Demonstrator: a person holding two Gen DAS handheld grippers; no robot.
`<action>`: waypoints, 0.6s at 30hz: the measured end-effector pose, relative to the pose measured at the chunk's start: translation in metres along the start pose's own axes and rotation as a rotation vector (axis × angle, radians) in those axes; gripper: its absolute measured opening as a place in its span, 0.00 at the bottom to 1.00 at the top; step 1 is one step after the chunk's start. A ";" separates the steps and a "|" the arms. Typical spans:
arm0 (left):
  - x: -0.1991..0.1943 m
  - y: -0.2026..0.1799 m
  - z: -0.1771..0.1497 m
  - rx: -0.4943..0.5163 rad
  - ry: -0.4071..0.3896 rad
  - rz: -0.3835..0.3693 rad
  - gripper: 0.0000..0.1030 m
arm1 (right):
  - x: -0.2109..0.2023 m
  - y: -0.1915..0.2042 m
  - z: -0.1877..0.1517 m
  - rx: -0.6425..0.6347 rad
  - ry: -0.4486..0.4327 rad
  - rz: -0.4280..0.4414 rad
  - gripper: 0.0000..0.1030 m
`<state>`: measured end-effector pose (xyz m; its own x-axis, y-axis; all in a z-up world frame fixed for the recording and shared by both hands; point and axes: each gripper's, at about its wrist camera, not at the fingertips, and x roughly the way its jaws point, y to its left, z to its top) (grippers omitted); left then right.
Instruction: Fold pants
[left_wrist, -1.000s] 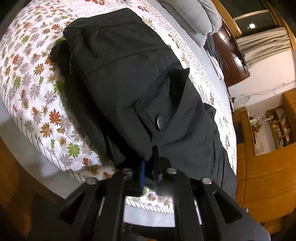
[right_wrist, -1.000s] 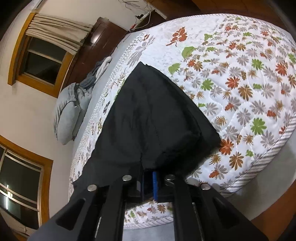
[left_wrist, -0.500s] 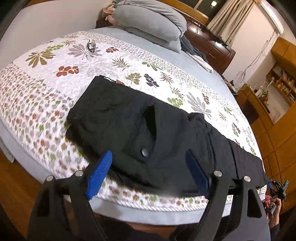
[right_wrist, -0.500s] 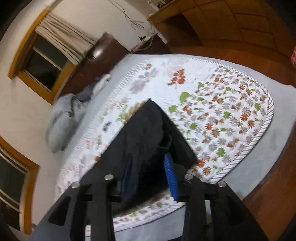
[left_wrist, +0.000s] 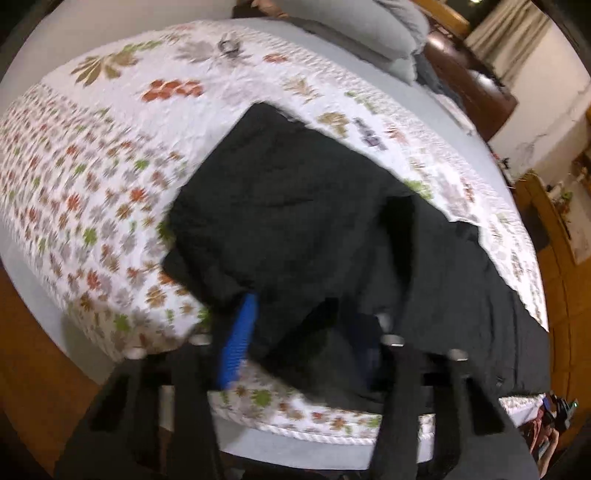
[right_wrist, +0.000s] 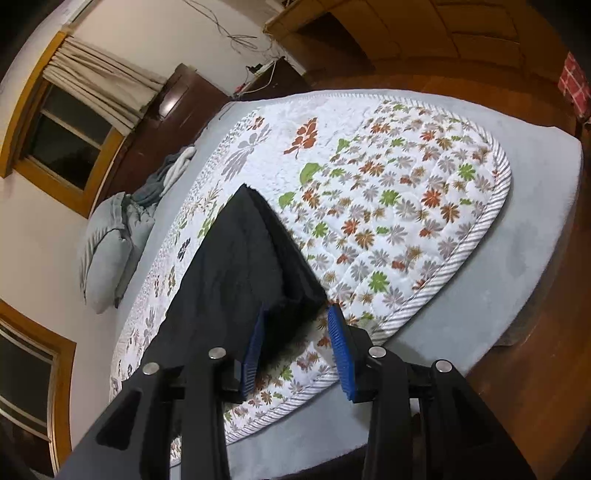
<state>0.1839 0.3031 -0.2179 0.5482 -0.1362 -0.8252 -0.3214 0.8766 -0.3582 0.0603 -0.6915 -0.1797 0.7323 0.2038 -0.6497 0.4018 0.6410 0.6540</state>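
Note:
The black pants (left_wrist: 314, 221) lie folded lengthwise on the floral quilt (left_wrist: 92, 166), the waist end at the left and the legs running off to the right. My left gripper (left_wrist: 306, 332) is open, its jaws astride the near edge of the cloth; the left blue pad (left_wrist: 238, 343) shows, the right one is hidden under fabric. In the right wrist view the leg end of the pants (right_wrist: 240, 266) lies on the quilt (right_wrist: 406, 206). My right gripper (right_wrist: 295, 347) is open around the near corner of the leg end.
Grey pillows (right_wrist: 110, 243) and bundled clothes lie at the head of the bed. A dark wooden headboard (right_wrist: 177, 107) and a curtained window (right_wrist: 74, 122) stand behind. Wooden cabinets (left_wrist: 565, 295) are to the right, and wooden floor (right_wrist: 535, 369) surrounds the bed.
Both grippers let go of the pants, pulled back, then moved in again. The left now straddles the near edge of the cloth; the right has opened wider around the leg corner.

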 end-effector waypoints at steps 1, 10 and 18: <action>0.003 0.007 0.000 -0.023 0.008 0.001 0.25 | -0.002 0.003 0.000 -0.004 -0.015 0.001 0.36; -0.019 -0.001 0.004 -0.005 -0.033 -0.063 0.79 | 0.013 0.048 -0.002 -0.081 0.010 0.114 0.42; 0.014 -0.034 0.009 0.174 0.000 0.151 0.84 | 0.052 0.045 0.006 -0.024 0.101 0.138 0.42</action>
<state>0.2092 0.2757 -0.2133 0.5037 0.0019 -0.8639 -0.2614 0.9535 -0.1503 0.1192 -0.6567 -0.1818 0.7203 0.3635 -0.5908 0.2874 0.6189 0.7311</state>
